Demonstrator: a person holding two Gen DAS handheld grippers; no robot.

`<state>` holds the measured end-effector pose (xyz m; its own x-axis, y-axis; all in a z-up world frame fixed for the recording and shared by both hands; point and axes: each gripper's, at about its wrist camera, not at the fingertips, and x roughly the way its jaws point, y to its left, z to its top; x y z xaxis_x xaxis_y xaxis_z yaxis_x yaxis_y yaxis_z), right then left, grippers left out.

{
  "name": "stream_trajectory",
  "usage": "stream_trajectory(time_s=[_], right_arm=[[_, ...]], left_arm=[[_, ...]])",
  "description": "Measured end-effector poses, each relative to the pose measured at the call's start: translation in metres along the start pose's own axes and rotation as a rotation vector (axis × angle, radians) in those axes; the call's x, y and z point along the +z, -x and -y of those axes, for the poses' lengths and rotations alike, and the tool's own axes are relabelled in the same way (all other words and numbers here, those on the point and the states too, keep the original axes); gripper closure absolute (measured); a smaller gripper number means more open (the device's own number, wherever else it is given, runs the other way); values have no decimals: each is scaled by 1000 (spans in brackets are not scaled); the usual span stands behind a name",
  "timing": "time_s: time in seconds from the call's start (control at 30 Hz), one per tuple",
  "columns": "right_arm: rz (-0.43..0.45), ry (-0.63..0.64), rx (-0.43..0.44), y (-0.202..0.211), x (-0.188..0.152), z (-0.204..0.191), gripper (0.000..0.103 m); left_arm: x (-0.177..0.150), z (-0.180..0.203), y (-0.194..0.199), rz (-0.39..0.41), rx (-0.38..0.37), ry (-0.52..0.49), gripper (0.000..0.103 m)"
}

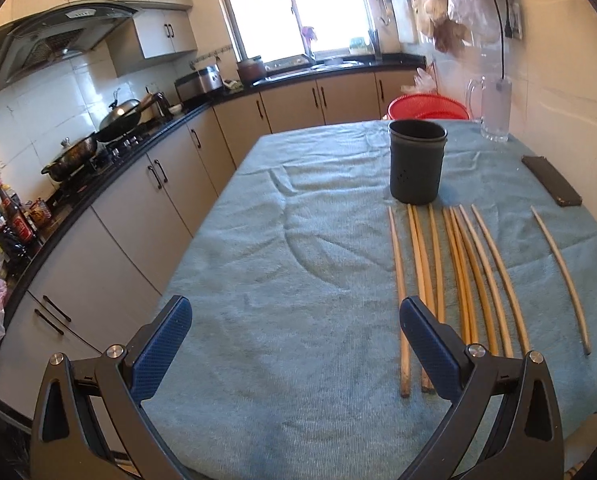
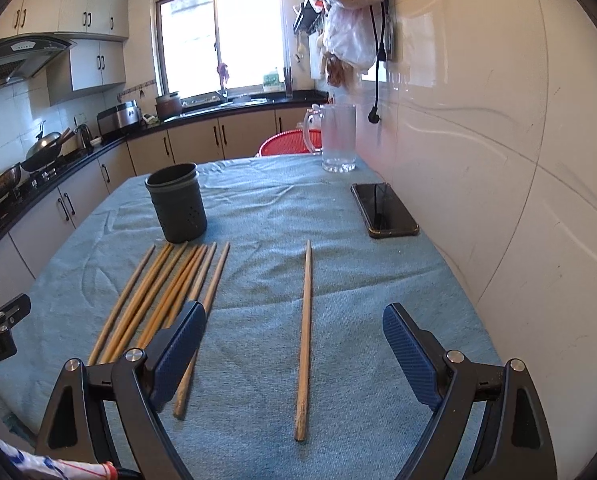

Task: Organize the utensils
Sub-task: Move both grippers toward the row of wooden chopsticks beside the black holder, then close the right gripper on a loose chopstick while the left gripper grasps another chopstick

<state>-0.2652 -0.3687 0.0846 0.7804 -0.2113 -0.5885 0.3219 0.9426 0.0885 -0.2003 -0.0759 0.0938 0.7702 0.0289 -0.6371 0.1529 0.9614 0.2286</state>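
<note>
A dark utensil cup (image 2: 177, 208) stands upright toward the far side of the teal cloth (image 2: 258, 216) covering the table; its inside is not visible from either view; just near of it lies a bundle of wooden chopsticks (image 2: 166, 296), side by side, none in the cup; a single chopstick (image 2: 304, 336) lies apart to their right. The right gripper (image 2: 294, 348) hangs above that lone stick, fingers spread wide, gripping nothing; the left gripper (image 1: 296, 344) hovers left of the bundle, likewise spread wide and empty. A clear glass mug (image 2: 336, 138) stands at the far right, apparently empty; a black phone (image 2: 382, 210) lies flat near it.
</note>
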Motion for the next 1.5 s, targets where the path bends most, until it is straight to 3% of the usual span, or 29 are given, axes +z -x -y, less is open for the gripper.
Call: stream_trajectory(time_s=[0.37, 0.63, 0.9, 0.93, 0.97, 1.07, 1.2, 1.37, 1.5], right_arm=[[-82, -9, -10, -42, 0, 10, 10], [-120, -2, -12, -61, 4, 19, 10], [-193, -41, 9, -79, 1, 31, 10], [-197, -42, 12, -81, 1, 32, 10], [-207, -44, 22, -83, 0, 32, 10], [-234, -44, 63, -89, 2, 30, 15], [-291, -27, 100, -102, 8, 29, 32], [-374, -65, 149, -126, 15, 36, 37], [-394, -37, 129, -136, 17, 33, 40]], left_arm=[[6, 4, -36, -65, -9, -7, 0], [21, 5, -58, -114, -58, 5, 0], [52, 4, -101, -205, -223, 56, 1], [56, 6, -110, -217, -247, 58, 8], [59, 10, -118, -237, -260, 52, 22], [62, 23, -149, -351, -308, 38, 50], [61, 37, -169, -413, -384, 53, 55], [60, 49, -170, -413, -433, 55, 56], [60, 59, -173, -416, -416, 12, 76]])
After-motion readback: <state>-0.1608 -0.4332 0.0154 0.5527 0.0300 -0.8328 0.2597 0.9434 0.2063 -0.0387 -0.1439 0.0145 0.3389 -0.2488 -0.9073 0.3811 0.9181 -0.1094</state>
